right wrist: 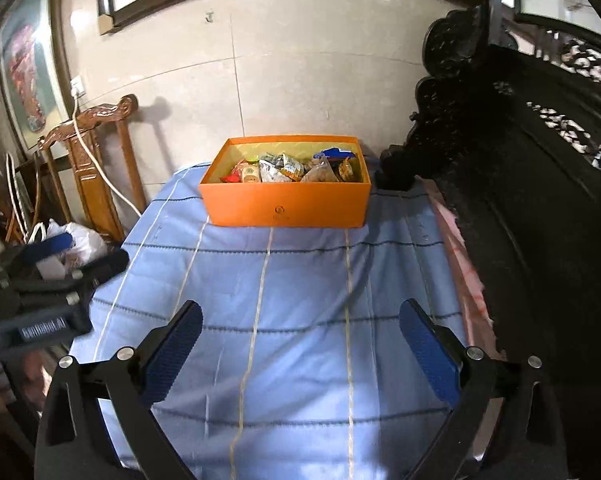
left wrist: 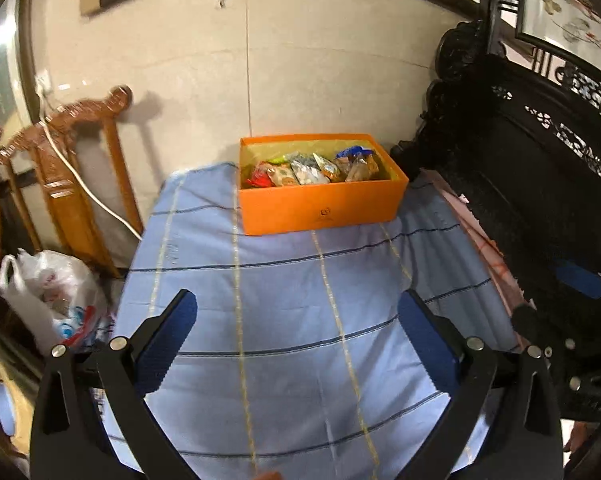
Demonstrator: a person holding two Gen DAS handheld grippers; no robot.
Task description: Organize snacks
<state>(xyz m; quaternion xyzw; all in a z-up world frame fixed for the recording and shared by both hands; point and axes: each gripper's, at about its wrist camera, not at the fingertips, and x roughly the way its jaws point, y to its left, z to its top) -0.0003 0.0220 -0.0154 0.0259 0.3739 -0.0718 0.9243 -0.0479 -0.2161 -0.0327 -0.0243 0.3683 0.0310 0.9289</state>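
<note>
An orange box [left wrist: 320, 208] [right wrist: 284, 204] stands at the far end of a table covered with a blue checked cloth [left wrist: 284, 272] [right wrist: 300, 264]. Several wrapped snacks [left wrist: 312, 170] [right wrist: 292, 168] lie inside the box. My left gripper [left wrist: 298, 304] hovers over the near part of the cloth, open, with nothing between its blue pads. My right gripper [right wrist: 300, 308] is likewise open and empty, well short of the box. In the right wrist view the left gripper [right wrist: 52, 280] shows blurred at the left edge.
Dark carved wooden furniture [left wrist: 520, 180] [right wrist: 520, 200] runs along the table's right side. A brown wooden chair [left wrist: 72, 184] [right wrist: 92, 168] with a white cable over it stands at the left, by the wall. A white plastic bag [left wrist: 48, 288] sits on the floor below it.
</note>
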